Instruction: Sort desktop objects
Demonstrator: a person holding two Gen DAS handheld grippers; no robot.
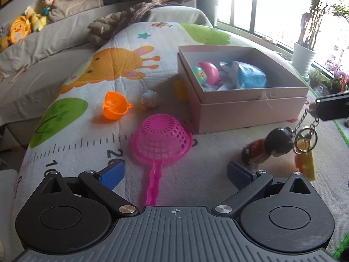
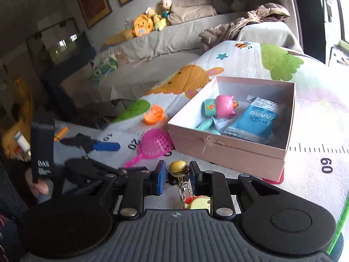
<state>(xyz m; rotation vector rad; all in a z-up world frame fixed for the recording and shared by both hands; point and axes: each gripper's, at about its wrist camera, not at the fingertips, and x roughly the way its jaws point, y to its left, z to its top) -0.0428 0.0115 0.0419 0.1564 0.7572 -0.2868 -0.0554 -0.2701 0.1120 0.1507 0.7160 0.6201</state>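
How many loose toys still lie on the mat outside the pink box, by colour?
Orange: 1, translucent orange plastic cup
Pink: 1, pink plastic mesh strainer
Pale grey: 1, small pale figurine
Yellow: 1, yellow block beside the pink cardboard box at
Total: 4

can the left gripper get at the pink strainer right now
Probably yes. The left gripper is open and holds nothing, and the pink strainer lies upside down on the mat just ahead, its handle running between the fingers with nothing in between.
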